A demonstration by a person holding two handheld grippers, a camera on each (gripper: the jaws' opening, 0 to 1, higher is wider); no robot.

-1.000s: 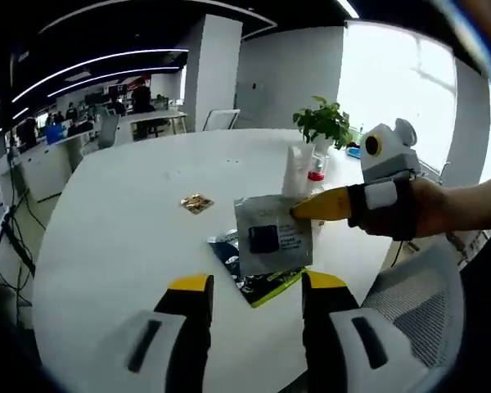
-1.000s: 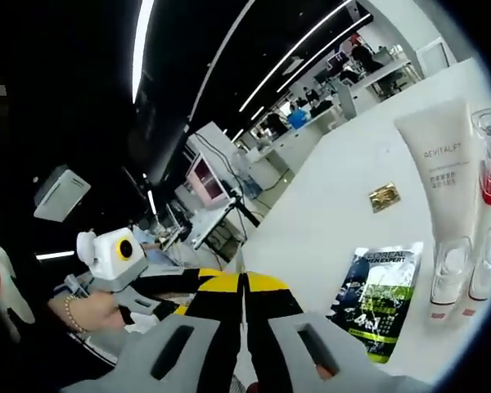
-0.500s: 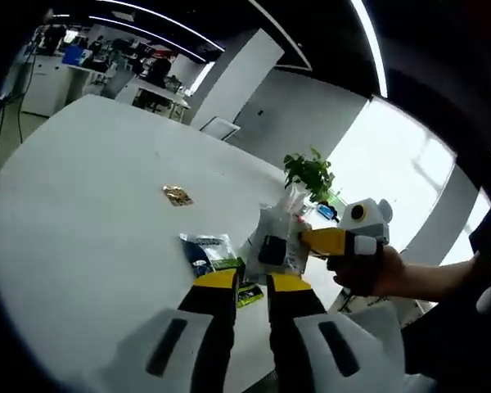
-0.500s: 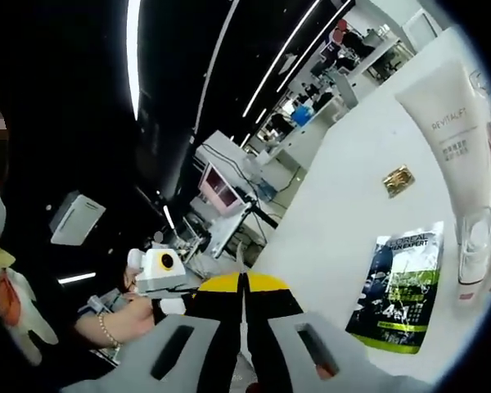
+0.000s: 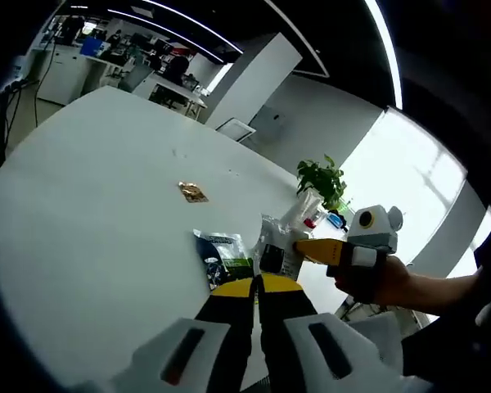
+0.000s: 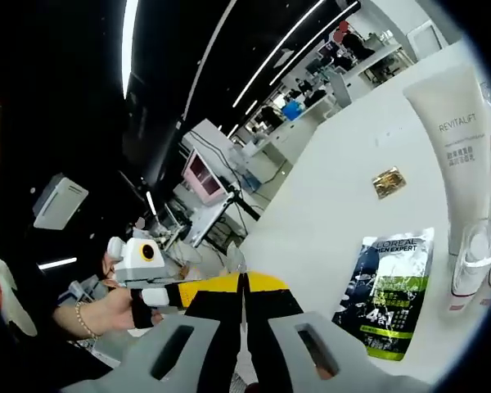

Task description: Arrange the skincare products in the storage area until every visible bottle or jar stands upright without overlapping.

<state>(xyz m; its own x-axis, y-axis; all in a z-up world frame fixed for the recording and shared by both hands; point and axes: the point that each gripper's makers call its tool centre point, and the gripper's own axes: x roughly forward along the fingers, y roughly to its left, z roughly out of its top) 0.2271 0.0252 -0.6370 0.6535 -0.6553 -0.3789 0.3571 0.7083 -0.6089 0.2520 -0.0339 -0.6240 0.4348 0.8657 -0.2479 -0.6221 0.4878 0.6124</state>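
- In the left gripper view, the right gripper (image 5: pixel 311 248) pinches a silver sachet (image 5: pixel 272 250); its far edge hides behind the left gripper (image 5: pixel 255 288), whose jaws are pressed together on nothing.
- In the right gripper view, the sachet shows only as a thin sliver between the clenched jaws.
- A dark sachet (image 6: pixel 384 293) lies flat on the white table (image 6: pixel 335 188), long axis running away from the camera.
- A white tube (image 6: pixel 461 155) stands cap-down beside it, partly cut off.
- A small gold packet (image 6: pixel 389 182) lies well apart.

1. Premises: open-plan office.
2. Evidence: large white meeting table (image 5: pixel 90 221); behind it, rows of desks (image 5: pixel 106 70) with monitors (image 6: pixel 203 176); linear ceiling lights (image 6: pixel 290 53) overhead; potted plant (image 5: pixel 323 180) at its far edge.
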